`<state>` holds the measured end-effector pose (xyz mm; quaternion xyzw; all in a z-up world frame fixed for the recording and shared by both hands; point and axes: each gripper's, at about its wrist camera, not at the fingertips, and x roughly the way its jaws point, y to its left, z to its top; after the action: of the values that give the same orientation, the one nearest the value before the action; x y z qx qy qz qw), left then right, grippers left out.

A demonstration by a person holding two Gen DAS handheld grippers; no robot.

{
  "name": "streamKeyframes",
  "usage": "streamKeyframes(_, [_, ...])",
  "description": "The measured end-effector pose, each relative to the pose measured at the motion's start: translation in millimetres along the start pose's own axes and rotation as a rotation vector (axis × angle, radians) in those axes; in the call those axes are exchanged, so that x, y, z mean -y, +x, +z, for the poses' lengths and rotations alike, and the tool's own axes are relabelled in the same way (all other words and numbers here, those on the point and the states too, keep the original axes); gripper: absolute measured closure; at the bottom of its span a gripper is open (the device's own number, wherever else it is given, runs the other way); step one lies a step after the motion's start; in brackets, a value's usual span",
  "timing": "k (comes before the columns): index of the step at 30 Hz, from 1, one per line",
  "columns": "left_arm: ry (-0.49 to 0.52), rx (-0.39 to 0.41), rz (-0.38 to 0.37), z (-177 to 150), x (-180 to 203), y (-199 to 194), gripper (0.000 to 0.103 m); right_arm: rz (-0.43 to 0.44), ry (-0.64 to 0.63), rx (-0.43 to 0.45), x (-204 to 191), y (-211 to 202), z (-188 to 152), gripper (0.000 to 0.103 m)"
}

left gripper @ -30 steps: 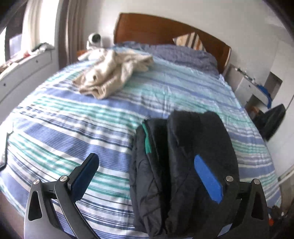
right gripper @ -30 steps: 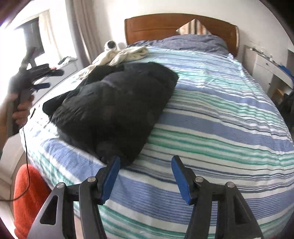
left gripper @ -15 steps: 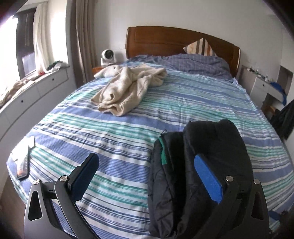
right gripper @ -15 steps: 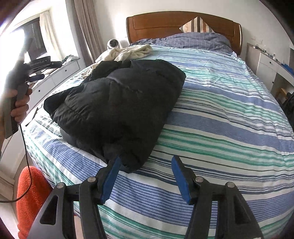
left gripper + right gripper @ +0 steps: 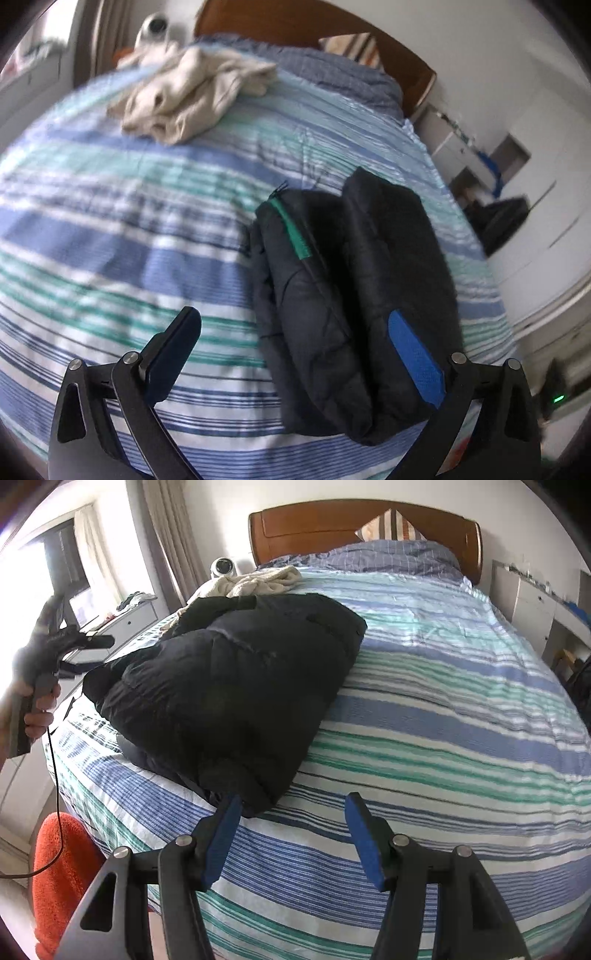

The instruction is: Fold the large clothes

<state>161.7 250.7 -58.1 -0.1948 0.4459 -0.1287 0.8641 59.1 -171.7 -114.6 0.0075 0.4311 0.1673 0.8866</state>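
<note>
On the striped bed [image 5: 443,701] we see our left gripper [image 5: 295,354], jaws wide apart and empty, just left of the folded black puffer jacket [image 5: 229,686]. A cream garment [image 5: 192,96] lies beyond the jacket, toward the headboard [image 5: 362,524]. Our right gripper [image 5: 291,834] hovers at the jacket's near right corner, jaws apart, gripping nothing.

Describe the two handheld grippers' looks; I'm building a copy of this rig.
Both share one design: the left gripper and right gripper have black skeletal arms with triangular cut-outs, silver pivot pins and flat blue finger pads. In the right wrist view, the left one shows a grey pistol-style handle trailing a thin black cable.
</note>
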Motion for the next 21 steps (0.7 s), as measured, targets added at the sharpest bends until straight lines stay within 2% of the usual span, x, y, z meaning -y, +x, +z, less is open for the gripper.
streamKeyframes(2, [-0.077,-0.042,-0.116,3.9,-7.5,6.8,0.002,0.014,0.01,-0.005,0.0,1.3,0.5,0.043])
streamKeyframes(4, [-0.103,-0.073,-0.2,7.3,-6.2,13.4,0.002,0.026,0.0,0.003,-3.7,-1.3,1.5,0.043])
streamKeyframes(5, [-0.102,-0.08,-0.217,8.6,-4.4,17.5,0.002,0.03,-0.01,0.008,-5.6,-3.0,2.0,0.043])
streamKeyframes(7, [-0.111,-0.093,-0.203,11.6,-7.7,29.6,0.002,0.033,-0.022,0.017,-8.0,-5.6,2.6,0.043])
streamKeyframes(9, [-0.153,-0.119,-0.202,11.6,-15.8,39.2,0.002,0.034,-0.025,0.021,-8.2,-7.7,3.2,0.043])
streamKeyframes(11, [-0.215,-0.131,-0.281,10.0,-21.6,40.5,0.002,0.031,-0.019,0.026,-5.9,-9.8,3.9,0.043])
streamKeyframes(12, [-0.225,-0.121,-0.352,9.1,-17.5,34.4,0.002,0.028,-0.012,0.029,-4.1,-10.7,3.9,0.043])
streamKeyframes(13, [-0.202,-0.113,-0.377,9.6,-9.8,29.2,0.002,0.026,-0.002,0.031,-2.0,-10.8,3.7,0.043])
streamKeyframes(14, [-0.16,-0.107,-0.368,10.9,-0.2,24.4,0.002,0.027,0.008,0.028,-0.1,-9.6,3.6,0.043])
streamKeyframes(15, [-0.088,-0.106,-0.316,12.9,14.3,20.1,0.002,0.03,0.018,0.019,1.1,-7.1,3.5,0.043])
streamKeyframes(18, [0.089,-0.126,-0.067,13.3,53.5,26.4,0.002,0.042,0.032,-0.002,1.8,0.0,3.8,0.043])
streamKeyframes(19, [0.135,-0.14,-0.004,10.0,63.8,32.8,0.002,0.047,0.033,-0.003,0.6,0.7,3.7,0.043])
streamKeyframes(21, [0.197,-0.191,0.066,-0.9,76.5,51.7,0.002,0.06,0.027,-0.002,-2.7,0.2,3.6,0.043])
